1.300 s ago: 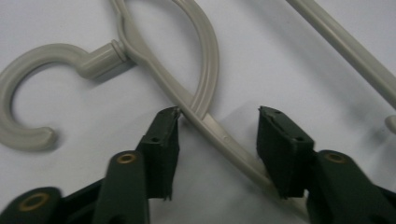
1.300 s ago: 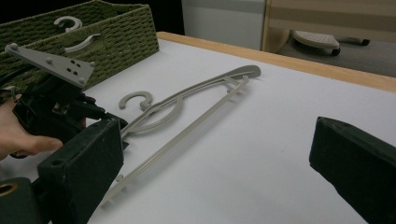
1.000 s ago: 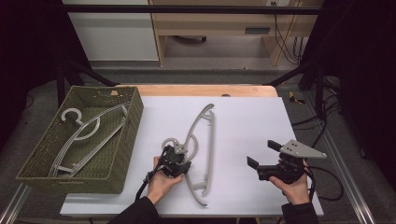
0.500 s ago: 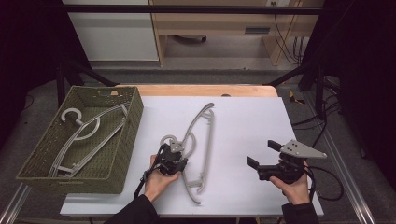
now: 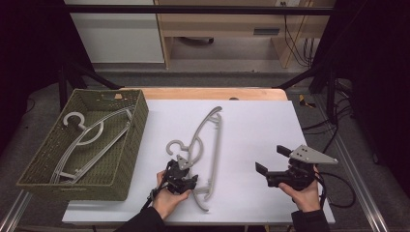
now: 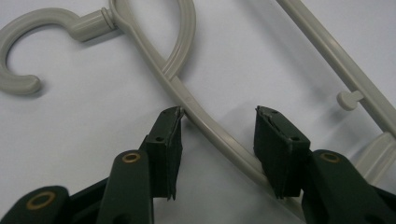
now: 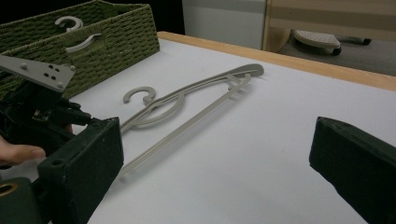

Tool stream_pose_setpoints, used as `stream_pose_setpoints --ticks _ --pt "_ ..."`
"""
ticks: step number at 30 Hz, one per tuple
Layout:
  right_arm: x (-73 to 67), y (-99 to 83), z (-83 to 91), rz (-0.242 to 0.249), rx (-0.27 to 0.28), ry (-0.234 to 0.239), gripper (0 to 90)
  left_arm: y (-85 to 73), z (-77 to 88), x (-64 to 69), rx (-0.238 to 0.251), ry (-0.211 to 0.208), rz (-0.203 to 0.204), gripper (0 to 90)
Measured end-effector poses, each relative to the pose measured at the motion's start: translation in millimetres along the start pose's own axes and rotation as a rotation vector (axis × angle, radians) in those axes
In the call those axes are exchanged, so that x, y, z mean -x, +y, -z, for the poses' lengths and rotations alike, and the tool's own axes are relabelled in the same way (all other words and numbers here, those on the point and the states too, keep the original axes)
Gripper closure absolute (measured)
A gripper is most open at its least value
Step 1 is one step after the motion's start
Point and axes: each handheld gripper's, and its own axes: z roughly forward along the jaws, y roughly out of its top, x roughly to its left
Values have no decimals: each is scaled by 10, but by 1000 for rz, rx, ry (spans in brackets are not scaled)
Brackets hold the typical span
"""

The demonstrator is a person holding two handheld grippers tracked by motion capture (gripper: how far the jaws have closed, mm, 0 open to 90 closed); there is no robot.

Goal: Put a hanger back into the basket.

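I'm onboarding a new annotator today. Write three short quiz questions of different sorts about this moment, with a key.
1. True or false: the left gripper is clamped shut on the table hanger.
2. Multiple choice: the green wicker basket contains A) nothing, B) grey hangers, C) a cable.
3. Fill in: the right gripper holds ____.

Key: 1. False; its jaws stand open astride the hanger's arm. 2. B. 3. Nothing; it is open, off to the hanger's right.
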Motion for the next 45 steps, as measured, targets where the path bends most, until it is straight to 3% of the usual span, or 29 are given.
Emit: stream_pose_setpoints --ticks 4,13,15,18,19,23,29,34,37,45 --pt "-3 -2 -2 1 -2 -1 33 35 11 -100 -13 -36 18 580" --pt "5 -1 7 -6 3 -4 33 56 46 -331 -47 -8 6 628" --pt "6 -1 11 -8 2 -5 33 43 73 -367 -50 16 -4 643" --pt "13 3 22 -6 5 -2 33 -3 99 -410 -50 -14 26 642" --pt "13 4 22 -9 7 -2 33 -25 97 -403 -46 -22 35 616" --pt "6 0 9 -8 4 -4 34 -25 99 -308 -65 31 -2 599" --pt "1 -3 0 0 -4 1 33 0 109 -353 -89 9 -4 625" --pt "5 -2 10 -8 2 -3 33 -10 116 -443 -80 -22 -5 726" --pt "11 -1 17 -7 3 -5 34 -16 130 -483 -88 -35 -35 784" --pt "10 -4 15 -11 -1 -4 34 -14 132 -510 -89 -57 -30 786"
